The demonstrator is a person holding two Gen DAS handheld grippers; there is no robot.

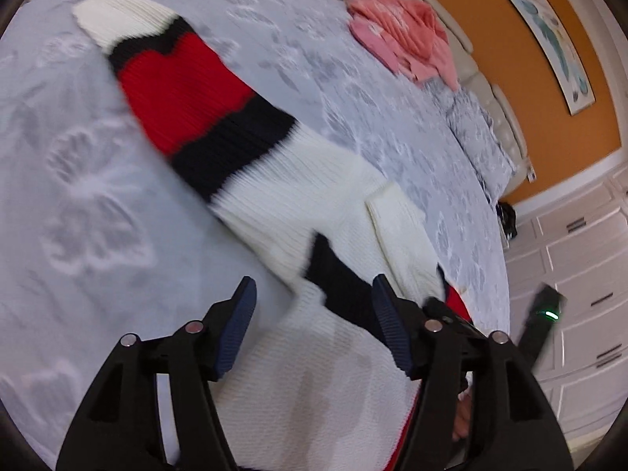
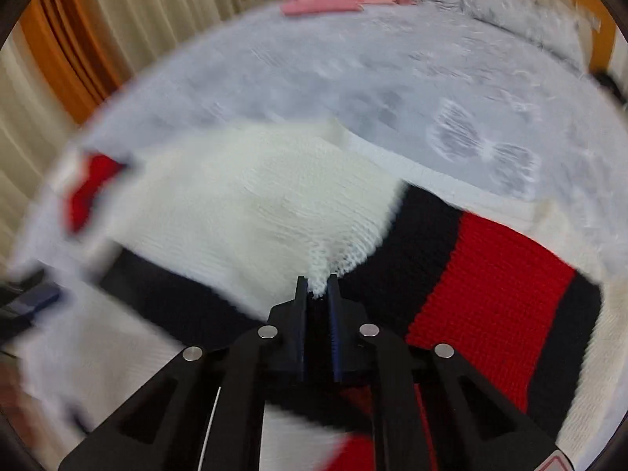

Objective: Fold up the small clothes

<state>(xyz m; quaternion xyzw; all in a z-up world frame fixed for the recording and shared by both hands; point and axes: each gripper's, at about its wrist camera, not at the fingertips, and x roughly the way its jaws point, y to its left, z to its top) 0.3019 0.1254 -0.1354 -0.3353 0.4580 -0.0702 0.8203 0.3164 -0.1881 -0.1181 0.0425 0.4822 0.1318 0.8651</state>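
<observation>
A knitted sweater [image 1: 219, 117] lies spread out on a big bed [image 1: 78, 180] with a pale grey flowery cover. The sweater is white with black and red stripes. One sleeve sticks far out across the bed, and the body of the sweater sits close under both tools.

The step in hand looks like the first fold — bringing part of the sweater over onto itself. The right gripper [image 2: 317, 280] has its tongs squeezed narrow on a little pinch of white knit, right where the white part meets a black stripe. The knit bunches up into a small peak between the tongs. The picture from that side is smeary, so I think this hand is moving.

The left gripper [image 1: 314, 292] has its tongs wide apart and holds nothing. It hangs just above the sweater, with a black stripe showing between its fingers, and it points along the long sleeve.

For the next move, I think the right hand needs to carry its pinch across and lay it flat on the white part — slowly, so the knit does not slip out. The left hand could press the sweater down or grab the long sleeve to fold it in.

A pile of pink clothes [image 1: 404, 39] sits far off at the head of the bed, well apart from the sweater.
</observation>
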